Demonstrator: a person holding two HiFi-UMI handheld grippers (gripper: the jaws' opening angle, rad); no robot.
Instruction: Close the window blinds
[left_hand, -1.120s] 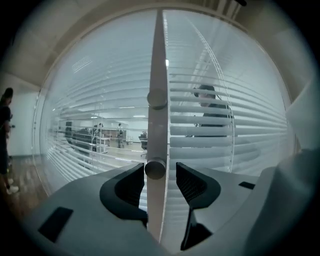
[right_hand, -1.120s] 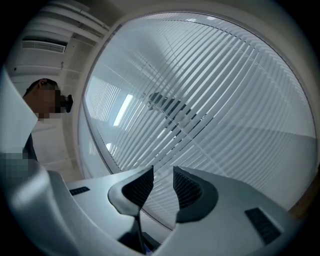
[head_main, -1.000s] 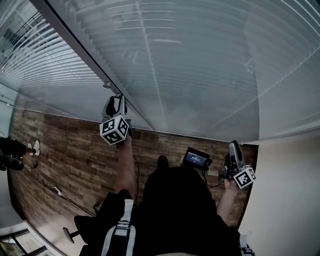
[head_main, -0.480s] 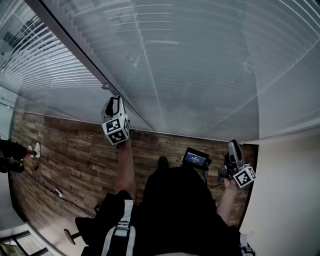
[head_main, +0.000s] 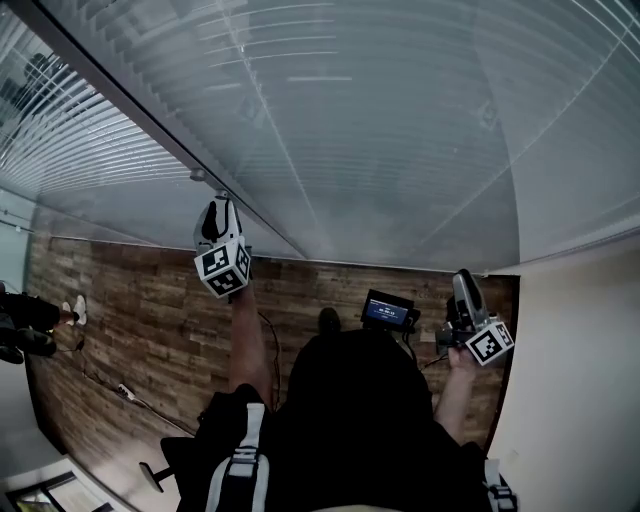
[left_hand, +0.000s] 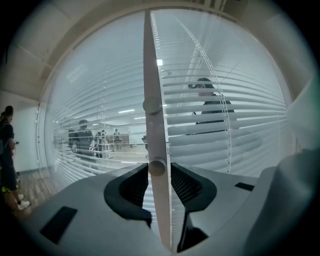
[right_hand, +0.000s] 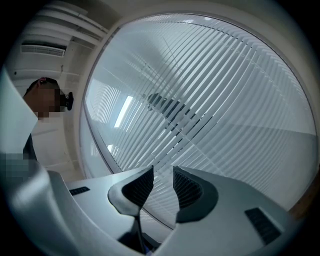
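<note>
At the blinds (head_main: 400, 120), left tongs (left_hand: 159, 175) just closed on the wand (left_hand: 152, 90); right tongs (right_hand: 163, 184) gape narrowly, empty.

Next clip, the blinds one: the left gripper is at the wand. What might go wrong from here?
1. The left gripper has just been closing its jaws with the thin tilt wand between them; the smooth wand may slip in that grip instead of turning.
2. The slats show gaps with the room visible through them; a short twist may leave them part open.
3. The right gripper is open and empty, so nothing steadies the wand if it swings.
</note>
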